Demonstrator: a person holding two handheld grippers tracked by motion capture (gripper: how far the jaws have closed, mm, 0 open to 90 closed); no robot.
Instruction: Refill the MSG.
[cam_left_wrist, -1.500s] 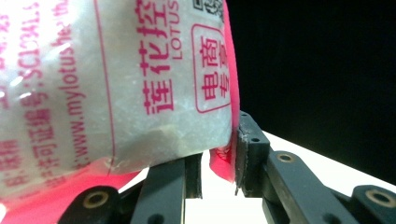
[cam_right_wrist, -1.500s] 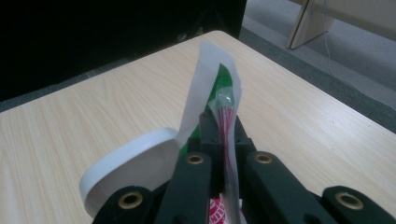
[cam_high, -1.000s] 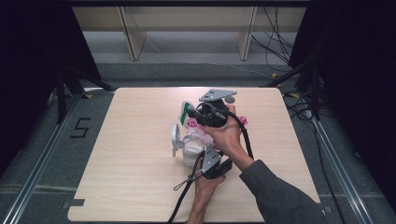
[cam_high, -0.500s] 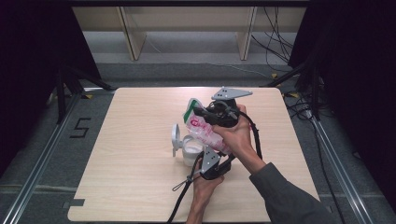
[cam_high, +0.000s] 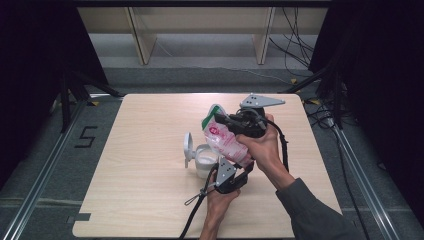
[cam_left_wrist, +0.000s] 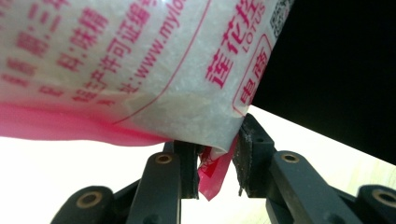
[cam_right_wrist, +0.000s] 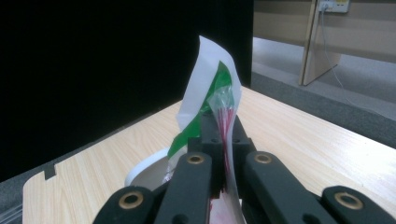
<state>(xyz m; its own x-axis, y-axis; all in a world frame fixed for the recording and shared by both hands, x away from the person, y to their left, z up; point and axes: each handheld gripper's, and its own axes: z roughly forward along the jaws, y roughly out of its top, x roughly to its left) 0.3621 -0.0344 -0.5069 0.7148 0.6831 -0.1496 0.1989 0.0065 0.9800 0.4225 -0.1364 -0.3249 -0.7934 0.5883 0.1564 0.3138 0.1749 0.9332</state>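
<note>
My right gripper stays clamped on the seasoning bag, now tilted over the white jar; my left gripper has just eased open, bag corner loosely between, ready for pouring.

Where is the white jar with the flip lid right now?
In the high view the white jar stands open near the middle of the table, directly left of the left gripper and below the bag.
</note>
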